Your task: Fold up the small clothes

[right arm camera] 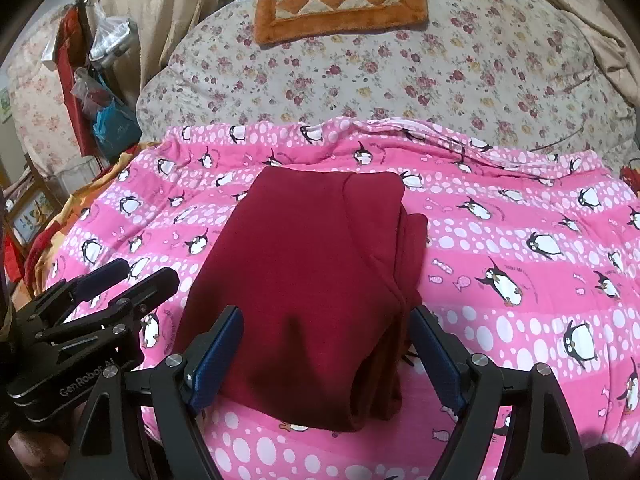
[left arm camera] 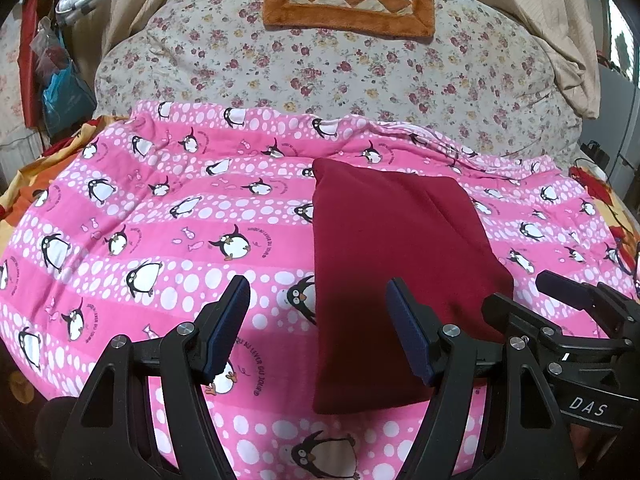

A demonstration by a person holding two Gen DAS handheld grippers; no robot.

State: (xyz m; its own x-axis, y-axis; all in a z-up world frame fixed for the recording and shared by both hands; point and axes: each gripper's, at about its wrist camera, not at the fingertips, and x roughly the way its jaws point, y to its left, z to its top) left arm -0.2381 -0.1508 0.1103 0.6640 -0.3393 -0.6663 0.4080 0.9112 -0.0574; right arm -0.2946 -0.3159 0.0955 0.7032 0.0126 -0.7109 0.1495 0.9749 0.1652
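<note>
A dark red garment [left arm camera: 396, 264] lies folded into a long rectangle on the pink penguin blanket [left arm camera: 160, 216]; it also shows in the right wrist view [right arm camera: 312, 280], with layered edges along its right side. My left gripper [left arm camera: 318, 332] is open, hovering just above the garment's near left edge. My right gripper [right arm camera: 326, 356] is open, its fingers straddling the garment's near end from above. Each gripper shows in the other's view: the right gripper [left arm camera: 568, 308] at the right edge, the left gripper [right arm camera: 120, 284] at the left edge.
A floral quilt [left arm camera: 320, 76] lies behind the blanket, with an orange checkered mat [left arm camera: 348, 0] on it. Beige curtains [left arm camera: 552, 20] hang at the back. Bags and red cloth [left arm camera: 52, 64] hang at the left. The blanket [right arm camera: 520, 248] has bare areas on both sides of the garment.
</note>
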